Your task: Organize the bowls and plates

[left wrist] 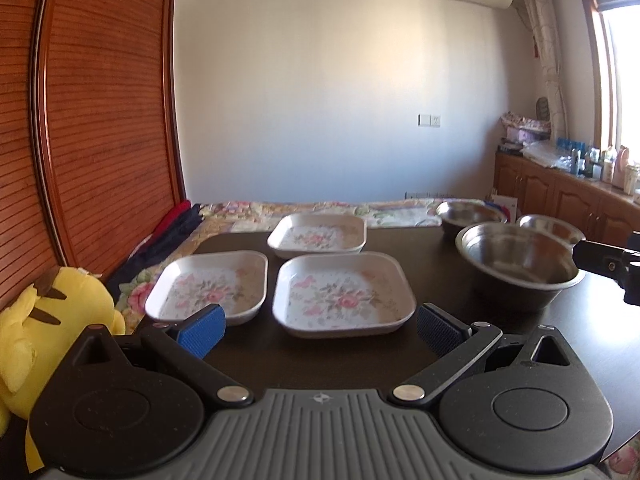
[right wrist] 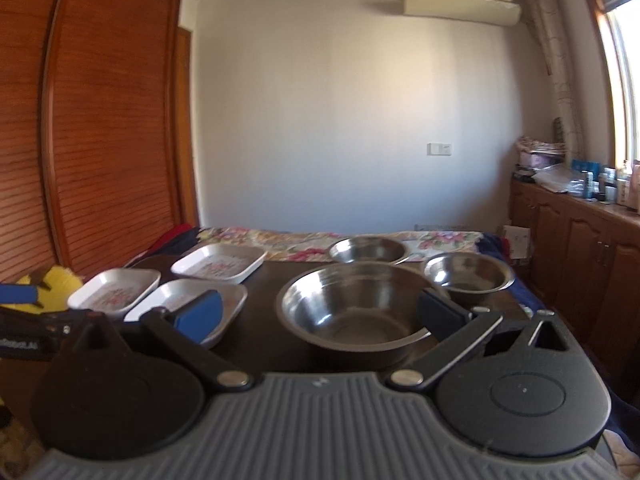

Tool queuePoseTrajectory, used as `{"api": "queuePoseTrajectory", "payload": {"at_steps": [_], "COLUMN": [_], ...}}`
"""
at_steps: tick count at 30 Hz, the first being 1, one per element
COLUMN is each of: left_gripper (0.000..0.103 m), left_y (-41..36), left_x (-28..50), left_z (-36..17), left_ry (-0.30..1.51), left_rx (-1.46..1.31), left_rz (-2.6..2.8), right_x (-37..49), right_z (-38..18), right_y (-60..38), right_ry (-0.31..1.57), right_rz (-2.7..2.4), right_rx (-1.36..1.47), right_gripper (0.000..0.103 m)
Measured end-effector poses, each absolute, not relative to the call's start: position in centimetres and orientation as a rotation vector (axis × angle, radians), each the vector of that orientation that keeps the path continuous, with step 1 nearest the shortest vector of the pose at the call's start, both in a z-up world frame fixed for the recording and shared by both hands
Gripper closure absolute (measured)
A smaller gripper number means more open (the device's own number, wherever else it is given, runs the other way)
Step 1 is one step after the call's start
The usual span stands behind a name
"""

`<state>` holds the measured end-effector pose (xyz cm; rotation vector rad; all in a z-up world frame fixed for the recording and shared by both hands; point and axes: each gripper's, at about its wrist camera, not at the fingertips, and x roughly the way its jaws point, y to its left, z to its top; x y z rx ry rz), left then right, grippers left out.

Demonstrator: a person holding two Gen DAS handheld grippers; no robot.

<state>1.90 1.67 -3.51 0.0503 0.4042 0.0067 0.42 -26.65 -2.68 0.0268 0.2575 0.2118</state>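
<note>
Three white square plates with pink flowers lie on the dark table [left wrist: 248, 356]: one near the middle [left wrist: 342, 294], one to its left [left wrist: 208, 286], one farther back [left wrist: 318, 235]. Three steel bowls stand to the right: a large one [right wrist: 354, 310], a small one [right wrist: 468, 276] and another at the back [right wrist: 368, 249]. My left gripper [left wrist: 320, 330] is open just in front of the near plate, holding nothing. My right gripper [right wrist: 320, 318] is open too, its fingers on either side of the large bowl's near rim, apart from it.
A yellow plush toy [left wrist: 52, 320] sits at the table's left edge. A flowered bedspread [left wrist: 320, 208] lies behind the table. Wooden slatted wardrobe doors [left wrist: 100, 120] stand on the left. A wooden cabinet [left wrist: 560, 196] with bottles runs along the right under the window.
</note>
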Motion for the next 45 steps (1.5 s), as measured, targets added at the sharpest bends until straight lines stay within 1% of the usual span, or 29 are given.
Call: {"api": "queuePoseTrajectory", "payload": {"at_steps": [14, 15, 16, 18, 20, 21, 23, 25, 27, 29, 31, 32, 33, 34, 36, 37, 39, 43, 45], "left_gripper": [0.000, 0.000, 0.000, 0.003, 0.007, 0.010, 0.021, 0.023, 0.028, 0.037, 0.037, 0.038, 0.038, 0.040, 0.042, 0.043, 0.047, 0.049, 0.051], "left_y": [6.0, 6.2, 6.4, 6.7, 6.9, 7.1, 7.7, 8.2, 8.4, 8.3, 8.3, 8.3, 8.3, 8.3, 8.3, 8.2, 8.1, 7.9, 7.8], "left_x": [5.2, 5.4, 5.6, 6.2, 6.8, 7.2, 7.6, 7.9, 8.3, 8.7, 9.3, 9.5, 9.7, 10.0, 10.4, 10.6, 10.9, 11.6, 11.9], "left_z": [-4.9, -4.9, -4.9, -4.9, -5.1, -5.2, -5.6, -5.9, -6.1, -6.3, -6.4, -6.4, -6.4, -6.5, -6.6, -6.6, -6.7, -6.9, -7.0], "left_ry": [0.468, 0.471, 0.472, 0.484, 0.493, 0.497, 0.507, 0.507, 0.515, 0.524, 0.528, 0.530, 0.531, 0.533, 0.540, 0.543, 0.546, 0.560, 0.563], "left_rx": [0.029, 0.030, 0.032, 0.036, 0.043, 0.044, 0.032, 0.009, 0.002, 0.002, -0.002, -0.005, -0.011, -0.017, -0.030, -0.032, -0.034, -0.051, -0.055], "left_rz": [-0.022, -0.026, -0.033, -0.044, -0.048, -0.049, -0.049, -0.061, -0.068, -0.079, -0.094, -0.100, -0.106, -0.114, -0.130, -0.132, -0.138, -0.153, -0.154], "right_x": [3.0, 3.4, 3.7, 4.5, 5.3, 5.7, 6.6, 7.4, 8.2, 8.9, 9.5, 9.9, 10.2, 10.5, 11.0, 11.1, 11.4, 11.8, 12.0], "right_z": [-3.0, -3.1, -3.1, -3.2, -3.4, -3.6, -3.9, -4.1, -4.4, -4.6, -5.0, -5.2, -5.4, -5.5, -5.8, -6.0, -6.3, -6.7, -6.8], "right_y": [-21.4, -21.1, -20.7, -19.9, -19.1, -18.7, -17.9, -17.4, -17.0, -16.8, -16.5, -16.5, -16.4, -16.4, -16.2, -16.1, -15.8, -15.6, -15.5], "right_ry": [0.336, 0.344, 0.354, 0.378, 0.405, 0.414, 0.430, 0.449, 0.472, 0.491, 0.514, 0.527, 0.540, 0.554, 0.571, 0.576, 0.582, 0.603, 0.605], "right_rz": [0.418, 0.425, 0.437, 0.462, 0.487, 0.491, 0.489, 0.486, 0.483, 0.479, 0.466, 0.462, 0.459, 0.458, 0.454, 0.449, 0.437, 0.418, 0.410], "right_rx": [-0.052, -0.057, -0.059, -0.059, -0.066, -0.073, -0.093, -0.103, -0.092, -0.084, -0.078, -0.067, -0.054, -0.042, -0.031, -0.033, -0.045, -0.053, -0.067], "right_gripper": [0.001, 0.006, 0.013, 0.014, 0.017, 0.021, 0.023, 0.031, 0.035, 0.041, 0.047, 0.048, 0.052, 0.054, 0.055, 0.057, 0.059, 0.065, 0.066]}}
